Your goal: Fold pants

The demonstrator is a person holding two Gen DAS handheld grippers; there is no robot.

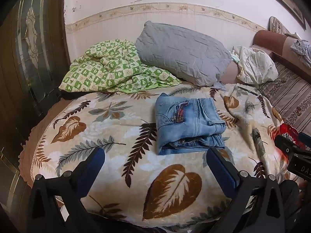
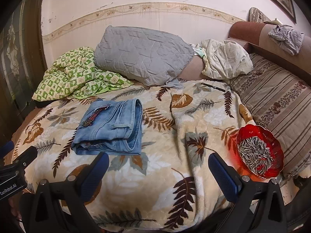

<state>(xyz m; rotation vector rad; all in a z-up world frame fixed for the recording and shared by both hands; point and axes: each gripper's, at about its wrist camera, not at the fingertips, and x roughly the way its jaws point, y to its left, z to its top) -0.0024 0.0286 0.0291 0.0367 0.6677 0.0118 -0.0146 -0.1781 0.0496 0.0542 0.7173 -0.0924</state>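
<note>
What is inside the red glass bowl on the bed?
The red glass bowl holds a heap of striped sunflower seeds, filling its middle and lower part. The bowl's bottom under the heap is covered, so anything beneath the seeds cannot be seen.

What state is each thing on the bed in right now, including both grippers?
jeans: folded into a compact stack, lying flat
left gripper: open, empty
right gripper: open, empty
red bowl: upright, holding sunflower seeds
green checked quilt: crumpled
grey pillow: leaning against wall
pen: lying flat
</note>
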